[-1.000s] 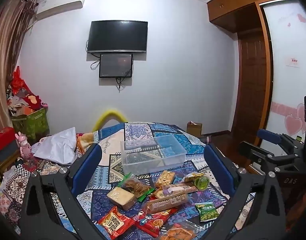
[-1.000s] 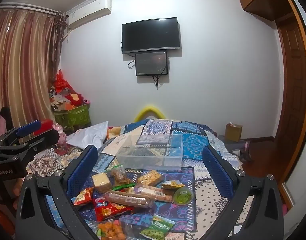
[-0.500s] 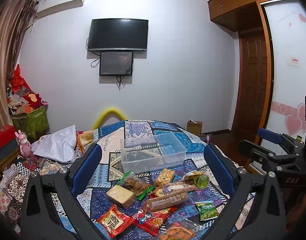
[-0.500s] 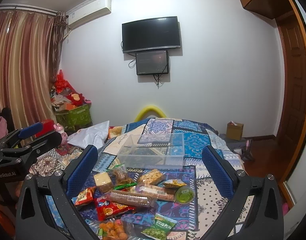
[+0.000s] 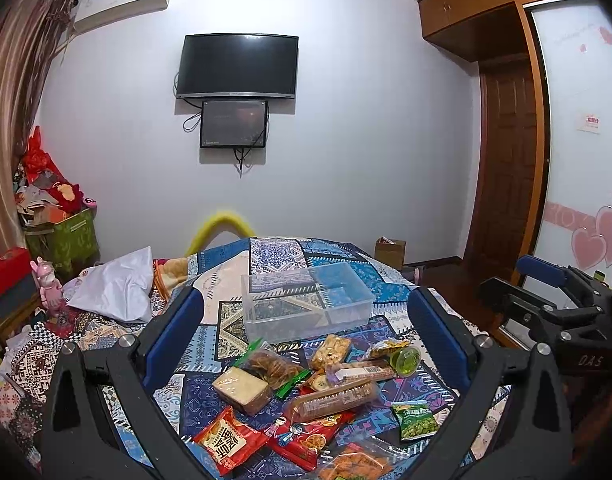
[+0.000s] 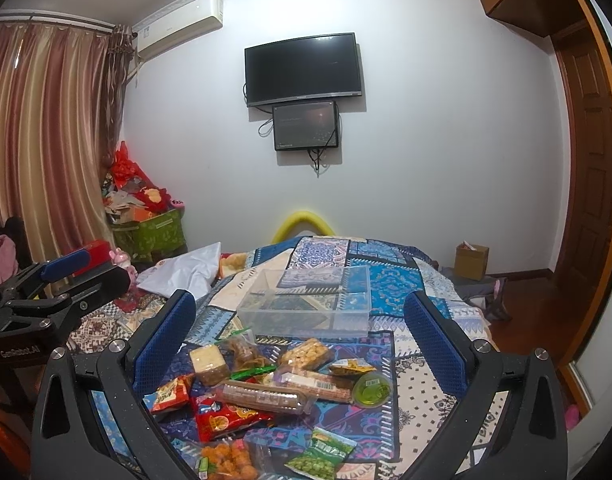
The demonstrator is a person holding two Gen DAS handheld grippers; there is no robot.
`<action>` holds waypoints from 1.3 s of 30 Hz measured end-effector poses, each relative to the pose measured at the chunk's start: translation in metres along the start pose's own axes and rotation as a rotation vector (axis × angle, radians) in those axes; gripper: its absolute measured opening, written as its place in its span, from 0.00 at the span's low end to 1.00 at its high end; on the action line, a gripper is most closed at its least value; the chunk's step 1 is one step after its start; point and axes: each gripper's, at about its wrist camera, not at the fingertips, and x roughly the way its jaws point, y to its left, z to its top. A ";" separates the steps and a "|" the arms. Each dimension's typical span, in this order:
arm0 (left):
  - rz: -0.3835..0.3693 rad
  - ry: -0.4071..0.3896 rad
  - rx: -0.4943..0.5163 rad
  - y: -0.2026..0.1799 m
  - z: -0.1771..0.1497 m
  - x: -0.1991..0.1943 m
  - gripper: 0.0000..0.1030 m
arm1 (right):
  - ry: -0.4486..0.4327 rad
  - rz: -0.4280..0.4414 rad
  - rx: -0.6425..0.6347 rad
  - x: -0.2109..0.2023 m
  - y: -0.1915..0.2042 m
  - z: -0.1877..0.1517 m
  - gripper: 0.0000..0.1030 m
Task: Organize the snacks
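A clear plastic bin [image 5: 306, 304] stands empty on the patterned bedspread [image 5: 222, 328], also in the right wrist view [image 6: 306, 304]. In front of it lies a heap of snacks: a pale cake block [image 5: 242, 388], a long biscuit sleeve [image 5: 334, 396], a red packet [image 5: 226, 440], a green pea packet [image 5: 416, 420] and a green jelly cup [image 6: 372, 390]. My left gripper [image 5: 306, 336] is open and empty above the heap. My right gripper [image 6: 298, 336] is open and empty too, beside the left one.
A white pillow [image 5: 114, 292] lies at the bed's left. A green box [image 5: 62, 240] with clutter stands by the curtain. A television [image 5: 238, 66] hangs on the far wall. A cardboard box [image 6: 472, 260] and a wooden door [image 5: 502, 168] are at the right.
Both views have shifted only slightly, tilting a little upward. The snacks and bin have not moved.
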 end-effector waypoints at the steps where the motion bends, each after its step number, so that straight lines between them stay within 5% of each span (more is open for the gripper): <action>1: 0.000 0.000 -0.001 0.000 0.000 0.000 1.00 | 0.000 -0.001 0.000 0.000 0.000 0.000 1.00; 39: -0.005 0.035 0.004 0.001 -0.004 0.014 1.00 | 0.020 0.007 0.023 0.008 -0.005 -0.006 1.00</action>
